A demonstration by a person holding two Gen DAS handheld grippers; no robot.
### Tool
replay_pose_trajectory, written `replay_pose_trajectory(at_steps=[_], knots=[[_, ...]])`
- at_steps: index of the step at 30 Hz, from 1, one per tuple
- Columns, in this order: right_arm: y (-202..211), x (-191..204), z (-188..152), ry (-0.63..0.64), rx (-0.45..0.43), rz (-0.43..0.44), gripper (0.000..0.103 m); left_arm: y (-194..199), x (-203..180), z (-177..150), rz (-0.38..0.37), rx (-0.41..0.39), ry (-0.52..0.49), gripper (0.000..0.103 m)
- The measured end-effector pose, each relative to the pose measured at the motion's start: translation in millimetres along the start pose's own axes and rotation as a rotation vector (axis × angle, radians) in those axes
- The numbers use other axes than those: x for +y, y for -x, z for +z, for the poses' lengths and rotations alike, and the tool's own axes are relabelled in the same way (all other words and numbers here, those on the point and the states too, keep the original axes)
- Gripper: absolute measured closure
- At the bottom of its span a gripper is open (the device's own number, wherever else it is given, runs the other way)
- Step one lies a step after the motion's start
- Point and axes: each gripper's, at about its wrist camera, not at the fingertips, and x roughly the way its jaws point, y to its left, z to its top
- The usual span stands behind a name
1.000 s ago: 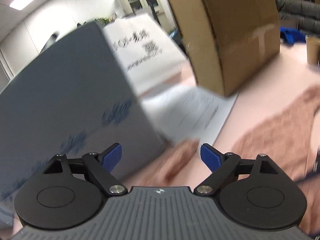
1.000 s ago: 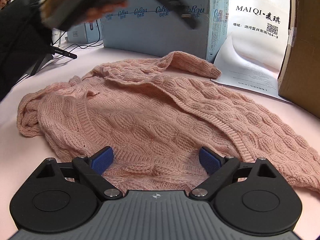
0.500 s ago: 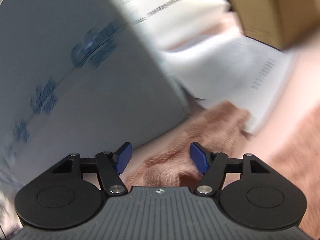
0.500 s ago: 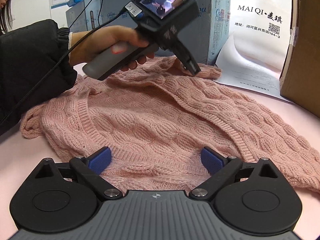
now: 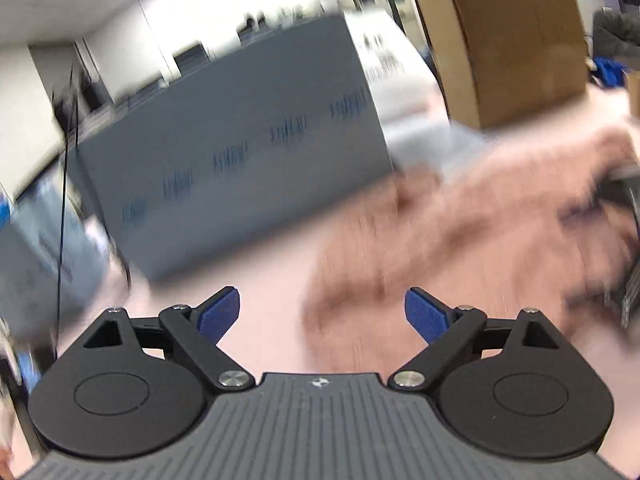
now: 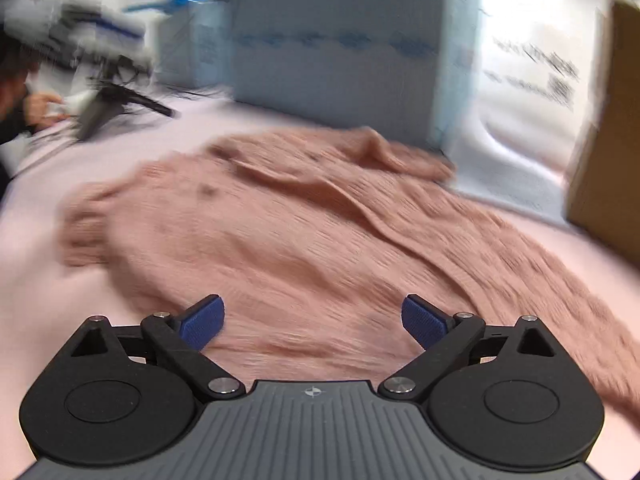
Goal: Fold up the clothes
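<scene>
Lying spread on the pink table point(image 6: 36, 320), the pink knitted sweater point(image 6: 320, 240) runs its long axis from a bunched end on the left across to the lower right, its far sleeve reaching toward the grey-blue box point(image 6: 340, 52) behind it. The right gripper point(image 6: 312, 320) hangs directly over the near hem, jaws spread wide and empty, so it is the nearer one. The left gripper point(image 5: 322, 314), jaws just opened wide with nothing between them, sits over bare table in front of that box, the sweater lying ahead and to its right
</scene>
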Motion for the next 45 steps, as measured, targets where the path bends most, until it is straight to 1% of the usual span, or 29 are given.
replay_pose_trajectory(at_steps=[1,2,3,4,5,6,7,8,10,13,14,15,16,17,19,20,21,22,23,24,27,29,32,35,37,39,41,43,45], knots=[[3.6,8.4,2.0,0.015,-0.015,0.039,0.006,4.3,3.1,-20.2,-0.086,0.044,0.056,0.014],[6.8,16.8,4.0,0.03,-0.029,0.076,0.006,4.9,5.4,-33.3,-0.159,0.077,0.109,0.014],[10.1,25.2,6.1,0.045,-0.042,0.113,0.007,3.4,6.8,-40.6,-0.209,0.094,0.148,0.014],[9.0,37.9,7.6,0.055,-0.035,0.162,0.012,0.2,7.5,-47.2,-0.268,0.112,0.188,0.015],[7.4,51.0,9.2,0.063,-0.024,0.212,0.023,-3.8,6.0,-49.5,-0.311,0.117,0.212,0.016],[5.8,64.2,10.7,0.072,-0.014,0.262,0.031,-6.8,3.0,-48.1,-0.327,0.109,0.218,0.017],[0.2,74.3,11.3,0.075,0.012,0.281,0.046,-9.8,0.1,-46.8,-0.343,0.101,0.225,0.017],[-5.9,82.2,10.9,0.086,0.028,0.264,0.052,-13.3,-3.1,-45.3,-0.347,0.092,0.224,0.017],[-16.6,95.3,9.5,0.104,0.048,0.212,0.054,-17.3,-9.4,-44.2,-0.338,0.08,0.21,0.018],[-24.8,100.0,7.2,0.096,0.061,0.158,0.054,-19.4,-14.5,-43.8,-0.354,0.079,0.201,0.019],[-25.2,100.3,7.1,0.096,0.059,0.147,0.054,-25.3,-17.6,-45.2,-0.351,0.085,0.198,0.022],[-25.3,100.5,7.1,0.097,0.057,0.137,0.054,-30.1,-21.8,-46.6,-0.34,0.091,0.196,0.027],[-24.7,100.7,6.8,0.1,0.052,0.119,0.054,-30.1,-23.1,-47.9,-0.326,0.094,0.198,0.03],[-24.9,100.6,7.4,0.103,0.046,0.089,0.054,-29.8,-24.4,-49.0,-0.302,0.097,0.199,0.035],[-27.1,97.9,7.3,0.092,0.043,0.058,0.054,-34.6,-27.9,-48.3,-0.241,0.103,0.199,0.047],[-28.3,96.5,6.3,0.085,0.043,0.055,0.054,-35.0,-27.6,-48.9,-0.216,0.109,0.207,0.066],[-29.5,95.1,5.3,0.078,0.044,0.053,0.054,-35.0,-26.5,-48.7,-0.221,0.117,0.223,0.077],[-30.6,93.1,4.5,0.069,0.046,0.054,0.054,-34.8,-24.8,-48.3,-0.23,0.125,0.242,0.077],[-31.6,91.0,3.9,0.061,0.05,0.055,0.053,-34.1,-22.6,-47.5,-0.239,0.129,0.262,0.082],[-31.4,89.9,3.7,0.057,0.053,0.054,0.053,-33.7,-20.5,-46.8,-0.244,0.131,0.275,0.084],[-32.5,85.7,2.4,0.04,0.051,0.04,0.053,-29.8,-5.4,-43.6,-0.308,0.135,0.349,0.086],[-31.4,81.7,2.2,0.027,0.039,-0.002,0.053,-20.2,4.0,-39.9,-0.331,0.107,0.379,0.087],[-28.3,77.1,3.3,0.017,0.018,-0.052,0.053,-3.3,16.1,-34.2,-0.313,0.059,0.387,0.089],[-27.2,74.5,3.6,0.02,0.009,-0.101,0.054,9.7,31.9,-30.8,-0.339,0.042,0.428,0.09],[-27.8,73.2,3.6,0.021,0.008,-0.114,0.054,17.7,37.1,-29.0,-0.325,0.02,0.423,0.09],[-27.5,72.7,3.5,0.025,0.004,-0.087,0.053,25.2,38.9,-27.6,-0.293,-0.005,0.399,0.09],[-24.2,74.0,3.3,0.039,-0.015,-0.026,0.053,26.4,32.5,-29.6,-0.262,-0.003,0.348,0.09],[-21.1,77.5,3.5,0.066,-0.034,0.047,0.053,20.3,27.3,-34.0,-0.292,0.037,0.336,0.09],[-22.0,86.0,3.6,0.135,-0.034,0.117,0.053,14.2,21.1,-40.0,-0.302,0.077,0.322,0.089]])
